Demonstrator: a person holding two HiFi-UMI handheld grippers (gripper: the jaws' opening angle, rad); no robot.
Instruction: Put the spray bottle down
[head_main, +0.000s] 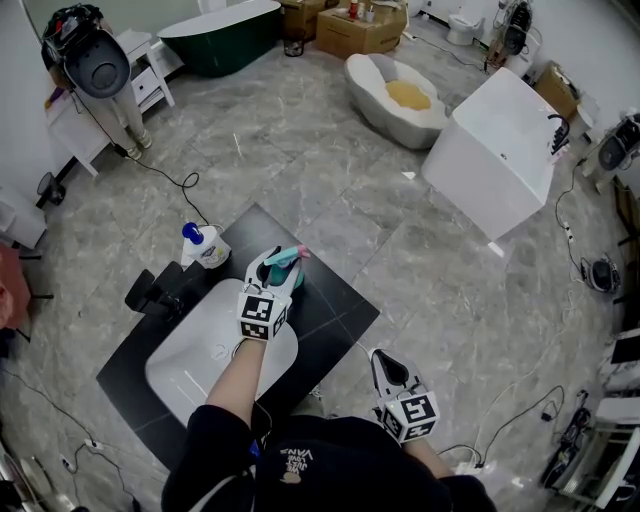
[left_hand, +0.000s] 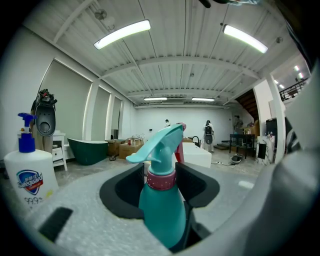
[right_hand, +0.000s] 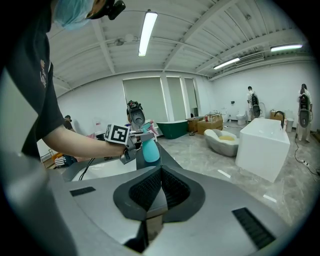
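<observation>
**A:** What had the left gripper (head_main: 273, 278) got hold of?

**B:** The teal spray bottle (left_hand: 162, 200). Its jaws stood partway apart, pressed on the bottle's body just under the pink collar. The bottle stood nearly upright between them.

**A:** And the right gripper (right_hand: 159, 192)?

**B:** Its jaws were together with nothing in them, and it was held well back on the person's right.

**A:** Where was the bottle to go?

**B:** It hung over the black countertop (head_main: 330, 300), just ahead of the white basin (head_main: 190, 360) that lay under the wrist. The Safeguard pump bottle (left_hand: 27, 175) stood off to the gripper's left, near but apart. I judged the base wasn't down yet, though no view showed it plainly.

**A:** So how should it have been done well?

**B:** Lower it straight and keep it upright. Land the base flat on the black top beyond the basin's rim. Only then ease the jaws apart and draw back without clipping the trigger.
</observation>
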